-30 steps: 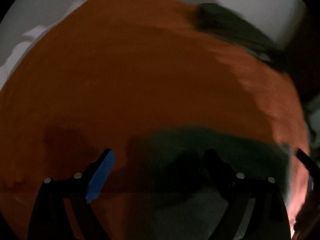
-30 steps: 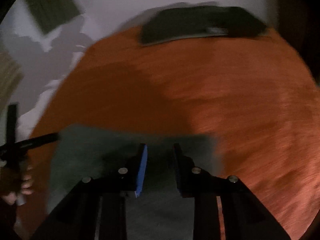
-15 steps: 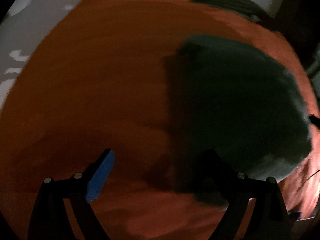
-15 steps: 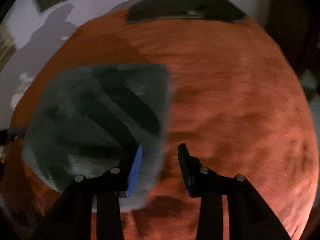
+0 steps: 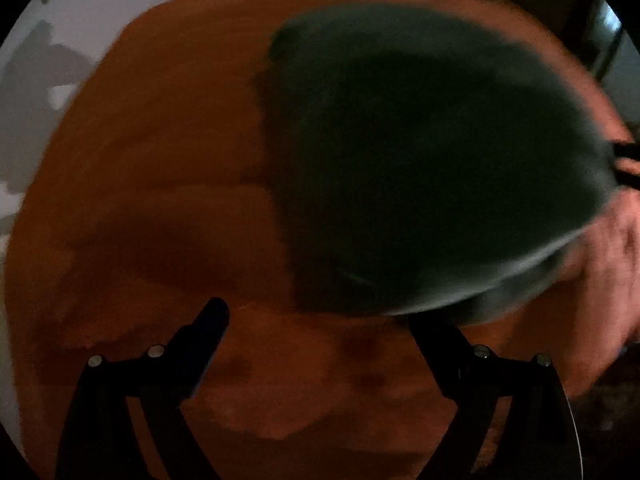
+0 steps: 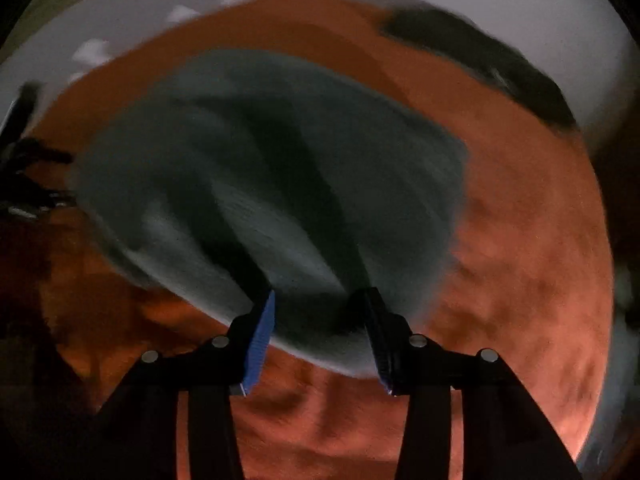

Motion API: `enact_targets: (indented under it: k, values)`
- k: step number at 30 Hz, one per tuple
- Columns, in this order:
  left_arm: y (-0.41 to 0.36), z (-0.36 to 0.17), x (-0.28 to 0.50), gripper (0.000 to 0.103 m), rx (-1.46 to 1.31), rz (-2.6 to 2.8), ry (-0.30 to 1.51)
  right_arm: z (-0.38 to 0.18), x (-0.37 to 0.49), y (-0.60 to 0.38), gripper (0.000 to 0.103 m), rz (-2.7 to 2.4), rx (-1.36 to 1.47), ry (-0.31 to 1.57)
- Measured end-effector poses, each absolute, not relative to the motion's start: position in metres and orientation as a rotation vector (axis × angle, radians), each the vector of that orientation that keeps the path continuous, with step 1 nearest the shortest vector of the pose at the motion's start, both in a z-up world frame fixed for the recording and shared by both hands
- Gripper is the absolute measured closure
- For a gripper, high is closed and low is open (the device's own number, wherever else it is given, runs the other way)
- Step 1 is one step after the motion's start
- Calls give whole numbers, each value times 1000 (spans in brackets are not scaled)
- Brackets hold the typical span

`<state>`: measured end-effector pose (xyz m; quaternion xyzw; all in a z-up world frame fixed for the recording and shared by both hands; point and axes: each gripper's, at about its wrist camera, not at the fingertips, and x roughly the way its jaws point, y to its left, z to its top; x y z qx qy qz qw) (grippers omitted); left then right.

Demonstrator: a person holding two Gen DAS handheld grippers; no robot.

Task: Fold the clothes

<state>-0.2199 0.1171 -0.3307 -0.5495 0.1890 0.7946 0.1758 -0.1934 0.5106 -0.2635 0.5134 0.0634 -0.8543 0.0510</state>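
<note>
The dark green folded cloth (image 6: pixel 272 184) lies flat ahead of the right tool (image 6: pixel 320 320), just opened and empty; the left tool (image 5: pixel 320 320) gapes wide, empty; another dark garment (image 6: pixel 480 64) beyond looks folded.

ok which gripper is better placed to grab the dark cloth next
Probably the right gripper: the dark cloth's near edge lies between its parted fingers. The left gripper hangs wide open mostly over the orange cover.

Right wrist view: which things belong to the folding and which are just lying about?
In the job:
- dark green cloth
- right claw, open above it

Lying about:
- dark folded garment at the far edge
- orange cover underneath
</note>
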Motion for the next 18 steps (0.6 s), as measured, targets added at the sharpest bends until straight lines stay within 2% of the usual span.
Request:
enact_targets:
  k: [5, 8, 10, 11, 12, 14, 16, 18]
  values:
    - [77, -329, -240, 11, -1677, 2315, 358, -274, -173, 593, 58, -2769, 1783, -182]
    - [81, -319, -233, 11, -1605, 2297, 340, -268, -167, 591, 58, -2733, 1656, -335]
    - [97, -316, -227, 11, -1543, 2273, 373, -263, -168, 579, 53, -2680, 1545, -363]
    - [105, -316, -225, 11, -1523, 2267, 398, -263, -169, 568, 41, -2672, 1531, -312]
    - [116, -317, -223, 11, -1498, 2272, 452, -263, -170, 557, 35, -2664, 1518, -257]
    - [132, -315, -224, 11, -1442, 2283, 559, -275, -175, 536, 35, -2665, 1581, -34]
    - [122, -308, -220, 11, -1428, 2271, 534, -282, -175, 519, 35, -2663, 1599, 140]
    - [111, -301, -226, 11, -1440, 2267, 458, -285, -179, 517, 35, -2670, 1600, 174]
